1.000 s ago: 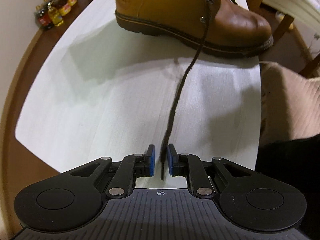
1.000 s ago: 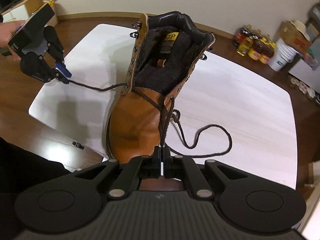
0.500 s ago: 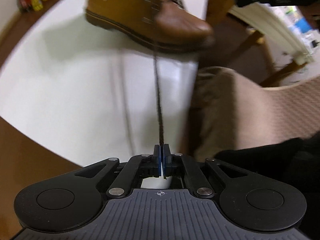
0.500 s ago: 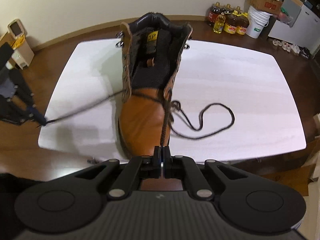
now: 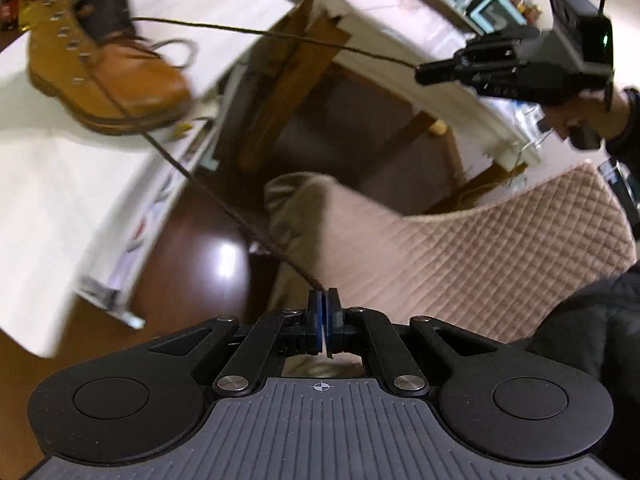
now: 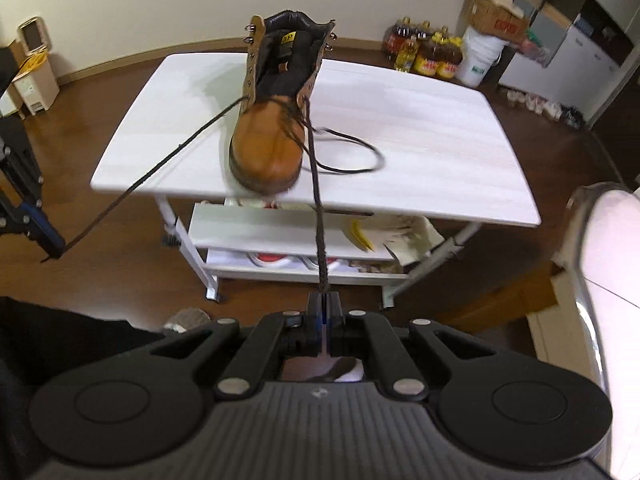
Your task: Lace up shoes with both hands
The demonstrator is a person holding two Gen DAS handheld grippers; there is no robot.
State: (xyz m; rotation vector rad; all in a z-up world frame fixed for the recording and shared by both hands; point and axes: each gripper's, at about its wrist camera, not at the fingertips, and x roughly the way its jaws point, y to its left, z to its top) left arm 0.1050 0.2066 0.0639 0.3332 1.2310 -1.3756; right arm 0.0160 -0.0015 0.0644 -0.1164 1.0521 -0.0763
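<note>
Right wrist view showed the brown boot (image 6: 267,148) standing upright near the front edge of the white surface (image 6: 440,148), with its toe pointing toward the camera. Its dark top gaped open and the upper metal hooks had no lace on them. A dark brown lace (image 6: 318,216) ran out of the low eyelets in two long ends. One end came straight from the boot's right side down to the right tool (image 6: 323,312), whose two pads were pinched tight on it. The other end went off to the left and down to the left tool (image 6: 48,246), seen only at the edge of this view. A slack loop of lace lay on the surface just beside the boot's toe.

In the left wrist view the boot (image 5: 96,68) sat far up and to the left, and the lace (image 5: 224,204) stretched tight from it to the left tool (image 5: 323,308), which was squeezed closed on the lace. The right tool (image 5: 436,70) was well apart on the right, with its own end pulled tight.

Both ends ran long and straight away from the boot, one to each side. I think the next move needs the two ends brought back toward the boot and crossed over the tongue, each tool about as far from it as the other.
</note>
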